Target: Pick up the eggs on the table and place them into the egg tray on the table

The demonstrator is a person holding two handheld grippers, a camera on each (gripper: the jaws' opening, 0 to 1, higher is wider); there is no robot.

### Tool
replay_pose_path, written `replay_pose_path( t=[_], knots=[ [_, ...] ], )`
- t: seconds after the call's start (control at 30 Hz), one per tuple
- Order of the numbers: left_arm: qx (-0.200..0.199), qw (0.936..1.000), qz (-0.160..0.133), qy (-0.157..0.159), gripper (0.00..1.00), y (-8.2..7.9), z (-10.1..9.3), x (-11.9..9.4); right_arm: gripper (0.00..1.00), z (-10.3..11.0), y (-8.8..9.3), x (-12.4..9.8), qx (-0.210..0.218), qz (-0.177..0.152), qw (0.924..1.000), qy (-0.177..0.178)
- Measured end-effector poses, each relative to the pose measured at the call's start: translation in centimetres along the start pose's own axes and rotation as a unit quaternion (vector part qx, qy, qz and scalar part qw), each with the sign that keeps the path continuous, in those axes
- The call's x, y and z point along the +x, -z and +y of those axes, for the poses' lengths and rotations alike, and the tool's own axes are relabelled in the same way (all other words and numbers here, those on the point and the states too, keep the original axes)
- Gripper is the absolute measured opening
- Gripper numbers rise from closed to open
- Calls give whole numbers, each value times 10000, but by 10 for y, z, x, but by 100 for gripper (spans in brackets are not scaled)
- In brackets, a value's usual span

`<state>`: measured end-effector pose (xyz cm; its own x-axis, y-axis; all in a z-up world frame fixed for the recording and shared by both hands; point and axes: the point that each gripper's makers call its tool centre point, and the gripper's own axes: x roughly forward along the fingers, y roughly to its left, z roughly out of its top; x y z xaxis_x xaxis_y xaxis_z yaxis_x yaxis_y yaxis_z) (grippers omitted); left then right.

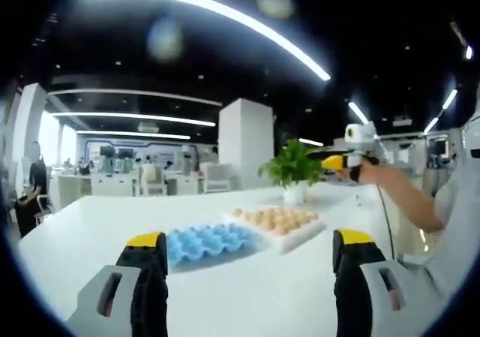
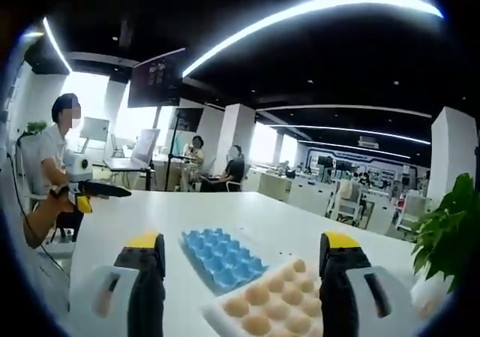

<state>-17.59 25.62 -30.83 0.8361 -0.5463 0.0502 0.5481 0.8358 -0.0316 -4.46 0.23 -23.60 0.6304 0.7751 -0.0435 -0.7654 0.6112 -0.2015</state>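
An empty blue egg tray (image 1: 214,241) lies on the white table (image 1: 90,224), and right beside it a white tray of several tan eggs (image 1: 277,221). My left gripper (image 1: 249,238) hovers open above the table's near side, short of both trays, holding nothing. The right gripper (image 1: 346,158) shows far right beyond the trays, held up in a hand. In the right gripper view the blue tray (image 2: 221,258) and the eggs (image 2: 270,307) lie just ahead of my open, empty right gripper (image 2: 242,239). The left gripper (image 2: 84,191) is raised at the far left.
A potted green plant (image 1: 294,168) stands on the table behind the egg tray, also seen as the plant (image 2: 450,224) at the right. A person's forearm (image 1: 405,194) reaches in from the right. Seated people (image 2: 225,168), desks and chairs fill the office behind.
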Motion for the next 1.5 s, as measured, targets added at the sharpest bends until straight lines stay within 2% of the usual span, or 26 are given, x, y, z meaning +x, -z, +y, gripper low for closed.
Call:
replay_pose_path(
  t=[0.3, 0.73, 1.17, 1.5],
  knots=[
    [-8, 10000, 1, -12, 93, 0, 1, -1, 88, -3, 3, 11, 35, 110, 9999, -45],
    [-13, 10000, 12, -27, 92, 2, 3, 0, 87, -17, 10, 29, 90, 311, 9995, -59],
    [-7, 10000, 0, -53, 92, 2, 5, 0, 87, -25, 24, 44, -27, 661, 9978, -56],
    [-12, 10000, 29, -60, 92, 4, 6, 1, 86, -26, 43, 53, -53, 939, 9955, -142]
  ],
)
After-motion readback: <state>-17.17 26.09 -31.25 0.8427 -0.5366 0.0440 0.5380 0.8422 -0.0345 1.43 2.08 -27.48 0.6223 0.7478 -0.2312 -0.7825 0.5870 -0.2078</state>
